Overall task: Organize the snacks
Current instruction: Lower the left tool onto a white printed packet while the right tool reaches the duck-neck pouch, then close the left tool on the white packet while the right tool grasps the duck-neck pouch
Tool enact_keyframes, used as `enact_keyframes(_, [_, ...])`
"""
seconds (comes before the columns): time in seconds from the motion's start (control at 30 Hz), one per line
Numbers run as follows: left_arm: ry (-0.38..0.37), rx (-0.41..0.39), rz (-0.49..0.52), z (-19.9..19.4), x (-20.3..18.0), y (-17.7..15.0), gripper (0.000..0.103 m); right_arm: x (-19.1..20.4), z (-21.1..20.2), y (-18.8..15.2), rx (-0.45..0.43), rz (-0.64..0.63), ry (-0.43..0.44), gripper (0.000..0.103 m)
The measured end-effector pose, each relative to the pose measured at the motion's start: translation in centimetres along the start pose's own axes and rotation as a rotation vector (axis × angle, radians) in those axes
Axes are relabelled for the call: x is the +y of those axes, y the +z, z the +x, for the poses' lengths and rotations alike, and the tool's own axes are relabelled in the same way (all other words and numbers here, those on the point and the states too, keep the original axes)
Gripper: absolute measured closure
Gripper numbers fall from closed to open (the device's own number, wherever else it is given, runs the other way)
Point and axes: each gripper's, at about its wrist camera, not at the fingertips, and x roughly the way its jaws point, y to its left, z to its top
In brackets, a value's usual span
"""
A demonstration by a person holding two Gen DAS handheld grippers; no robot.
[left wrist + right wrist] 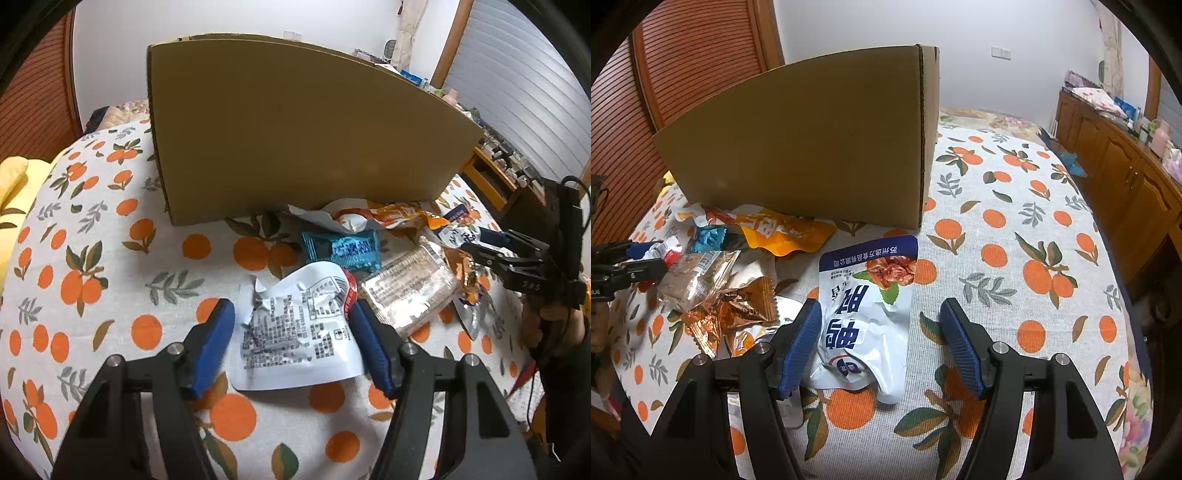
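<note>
Barely begun: snack bags (369, 251) loose on the cloth (92, 236) by the box (295, 129), left claw (291, 339) and right claw (879, 343) open, holding nothing.

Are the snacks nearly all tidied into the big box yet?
Not that I can see. The cardboard box hides its inside, so nothing shows as done. In hand: the left gripper straddles a white printed packet, and the right gripper a white-and-blue pouch, neither squeezed. Left: the teal packet, orange bag and clear cracker pack.
</note>
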Motion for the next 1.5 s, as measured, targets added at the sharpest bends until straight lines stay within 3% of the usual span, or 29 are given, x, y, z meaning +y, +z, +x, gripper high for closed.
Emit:
enact_keyframes(0.1, [0.028, -0.003, 0.018, 0.4, -0.3, 0.3, 0.036, 0.1, -0.1, 0.0, -0.001, -0.003, -0.001, 0.034])
enact_keyframes(0.23, [0.076, -0.012, 0.05, 0.5, -0.7, 0.2, 0.049, 0.2, -0.1, -0.1, -0.004, -0.011, -0.004, 0.034])
enact_keyframes(0.63, [0.042, -0.047, 0.037, -1.5, 0.1, -0.2, 0.063, 2.0, 0.4, -0.1, 0.02, -0.111, -0.025, 0.032])
enact_keyframes(0.83, [0.035, -0.042, 0.043, -1.7, -0.2, -0.6, 0.065, 1.7, 0.6, 0.0, 0.028, -0.106, -0.014, 0.032])
enact_keyframes(1.07, [0.025, -0.062, 0.018, -2.3, 0.3, -0.6, 0.065, 1.9, 0.3, -0.1, 0.025, -0.113, -0.001, 0.046])
enact_keyframes(1.5, [0.0, -0.107, 0.039, -4.2, -1.1, 0.2, 0.065, 1.1, -1.0, -0.5, 0.0, -0.082, 0.014, 0.046])
